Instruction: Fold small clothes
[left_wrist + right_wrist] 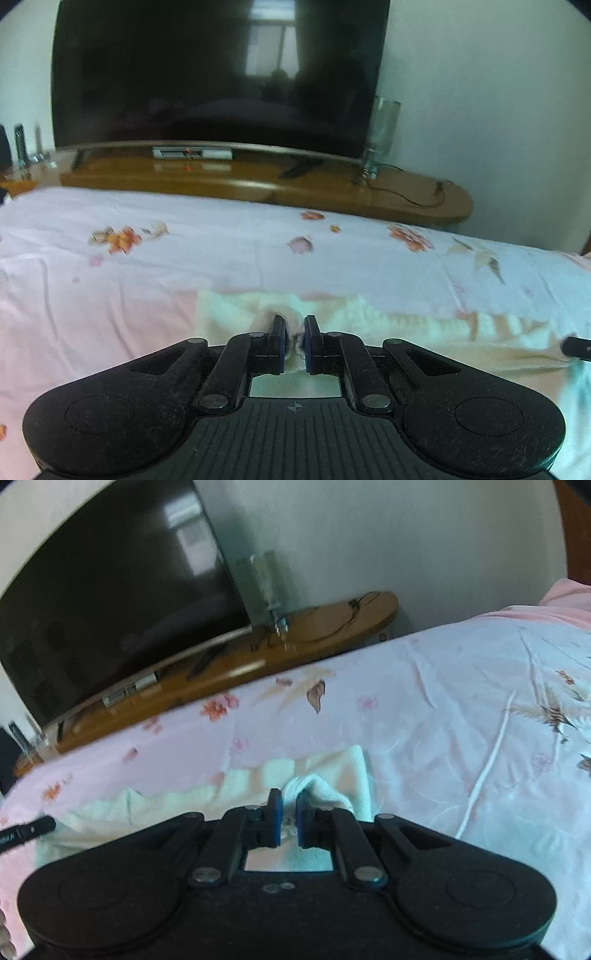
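A small cream-white garment [388, 325] lies stretched across the pink flowered bedsheet [184, 258]. My left gripper [294, 325] is shut on a bunched bit of its left edge, cloth pinched between the blue pads. In the right wrist view the same garment [207, 801] spreads to the left, and my right gripper [289, 799] is shut on a bunched fold at its right end. Each gripper's tip shows at the edge of the other's view: the right one [576, 347] and the left one [26, 830]. The cloth under both gripper bodies is hidden.
Beyond the bed's far edge stands a wooden TV bench [258, 181] with a large dark television [218, 74], a glass vase [382, 136] and a black cable [417, 195]. The sheet [461, 701] extends wide to the right, with a pink pillow [565, 594] at the far right.
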Motion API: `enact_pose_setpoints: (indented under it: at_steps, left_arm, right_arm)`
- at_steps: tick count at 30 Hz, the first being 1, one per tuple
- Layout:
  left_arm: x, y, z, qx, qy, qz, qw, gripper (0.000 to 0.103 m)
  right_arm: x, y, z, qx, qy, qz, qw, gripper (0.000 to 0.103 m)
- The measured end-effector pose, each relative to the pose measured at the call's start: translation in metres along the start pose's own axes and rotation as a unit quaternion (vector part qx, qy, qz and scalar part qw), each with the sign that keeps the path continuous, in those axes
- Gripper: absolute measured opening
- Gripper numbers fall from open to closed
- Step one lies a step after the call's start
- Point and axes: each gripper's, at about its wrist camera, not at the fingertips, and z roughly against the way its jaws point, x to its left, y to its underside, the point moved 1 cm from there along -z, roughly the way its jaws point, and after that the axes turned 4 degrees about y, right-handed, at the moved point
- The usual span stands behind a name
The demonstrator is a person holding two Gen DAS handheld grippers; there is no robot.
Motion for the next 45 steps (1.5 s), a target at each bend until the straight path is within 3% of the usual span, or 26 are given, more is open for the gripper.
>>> enact_pose_setpoints:
  at_steps: [2, 3, 4, 6, 14, 15, 17, 18, 19, 22, 24, 26, 28, 32, 38, 42, 45]
  left_arm:
    - [0.002, -0.006, -0.004, 0.013, 0.003, 0.007, 0.9999, 0.015]
    - [0.004, -0.009, -0.005, 0.019, 0.003, 0.008, 0.9998, 0.035]
    - [0.004, -0.012, -0.003, 0.018, -0.007, 0.004, 0.9998, 0.065]
    - [0.006, -0.016, 0.006, -0.008, -0.023, -0.01, 0.9997, 0.087]
    - [0.012, -0.004, -0.004, 0.032, -0.001, -0.062, 0.9976, 0.087]
    - [0.011, -0.002, -0.008, 0.034, 0.001, -0.065, 0.9973, 0.084]
    - [0.009, 0.001, -0.017, 0.047, 0.01, -0.073, 0.9962, 0.059]
    - [0.008, 0.003, -0.023, 0.06, 0.015, -0.076, 0.9952, 0.037]
    - [0.008, 0.005, -0.028, 0.069, 0.012, -0.076, 0.9947, 0.021]
    - [0.011, 0.009, -0.031, 0.066, 0.013, -0.062, 0.9958, 0.017]
    - [0.012, 0.009, -0.03, 0.064, 0.012, -0.059, 0.9961, 0.003]
    - [0.011, 0.009, -0.028, 0.058, 0.012, -0.062, 0.9963, 0.003]
    - [0.01, 0.008, -0.023, 0.04, 0.005, -0.065, 0.9971, 0.003]
    - [0.013, -0.003, -0.018, 0.008, -0.002, -0.048, 0.9988, 0.003]
    - [0.016, -0.016, -0.027, -0.018, -0.015, -0.013, 0.9996, 0.0]
    - [0.016, -0.016, -0.043, -0.008, -0.032, -0.016, 0.9993, 0.0]
    - [0.017, -0.008, -0.043, 0.011, -0.018, -0.017, 0.9996, 0.001]
  right_arm:
    - [-0.001, -0.001, -0.006, 0.001, 0.009, 0.004, 1.0, 0.02]
    - [-0.002, -0.003, -0.007, 0.0, 0.011, 0.002, 1.0, 0.022]
    - [-0.004, -0.005, -0.007, -0.001, 0.009, -0.001, 1.0, 0.028]
    - [-0.006, -0.009, -0.008, -0.005, 0.004, 0.0, 1.0, 0.032]
    - [-0.007, -0.007, -0.014, 0.003, 0.008, 0.032, 0.999, 0.037]
    - [-0.008, -0.007, -0.015, 0.005, 0.009, 0.031, 0.999, 0.038]
    - [-0.008, -0.005, -0.02, 0.008, 0.01, 0.038, 0.999, 0.047]
    - [-0.007, -0.004, -0.023, 0.011, 0.009, 0.044, 0.999, 0.049]
    - [-0.006, -0.003, -0.025, 0.015, 0.004, 0.051, 0.999, 0.047]
    - [-0.006, -0.001, -0.029, 0.019, 0.004, 0.059, 0.998, 0.018]
    - [-0.009, -0.002, -0.032, 0.024, 0.0, 0.054, 0.998, 0.018]
    - [-0.009, -0.002, -0.035, 0.033, -0.004, 0.063, 0.997, 0.017]
    - [-0.004, -0.002, -0.035, 0.029, -0.002, 0.084, 0.996, 0.005]
    - [-0.001, -0.008, -0.022, -0.022, 0.008, 0.088, 0.996, 0.004]
    - [0.006, -0.014, -0.022, -0.058, 0.023, 0.109, 0.992, 0.004]
    - [0.005, -0.009, -0.037, -0.051, 0.041, 0.105, 0.992, 0.004]
    - [0.002, -0.004, -0.055, -0.007, 0.048, 0.093, 0.995, 0.005]
